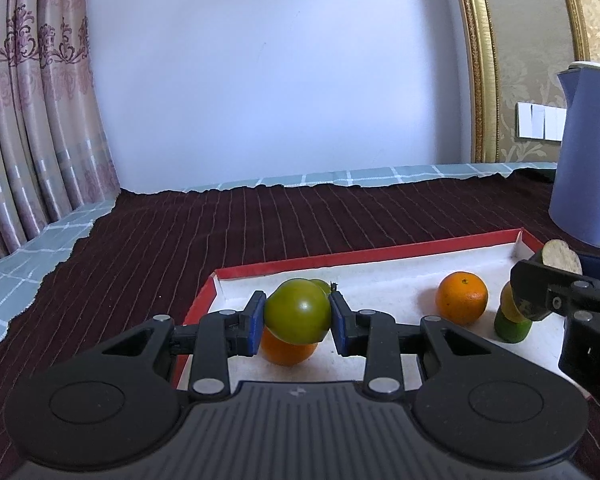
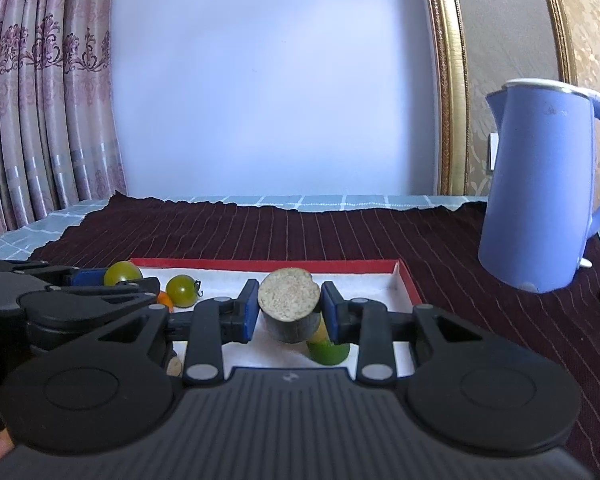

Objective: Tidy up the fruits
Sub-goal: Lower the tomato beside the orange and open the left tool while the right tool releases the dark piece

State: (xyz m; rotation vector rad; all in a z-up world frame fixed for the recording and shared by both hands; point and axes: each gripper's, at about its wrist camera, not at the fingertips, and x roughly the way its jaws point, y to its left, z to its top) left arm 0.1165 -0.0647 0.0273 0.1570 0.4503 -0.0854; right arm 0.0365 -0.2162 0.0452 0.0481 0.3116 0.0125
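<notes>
My left gripper is shut on a green tomato and holds it over the left part of a red-rimmed white tray. An orange lies under it and a second green tomato just behind. Another orange sits mid-tray. My right gripper is shut on a dark stub with a pale cut face, over a green and yellow piece at the tray's right end. The left gripper also shows in the right wrist view.
A blue kettle stands on the dark striped cloth right of the tray. A curtain hangs at the left, a gold frame at the right. The table's tiled edge runs left and behind. A pale round piece lies near the tray's front.
</notes>
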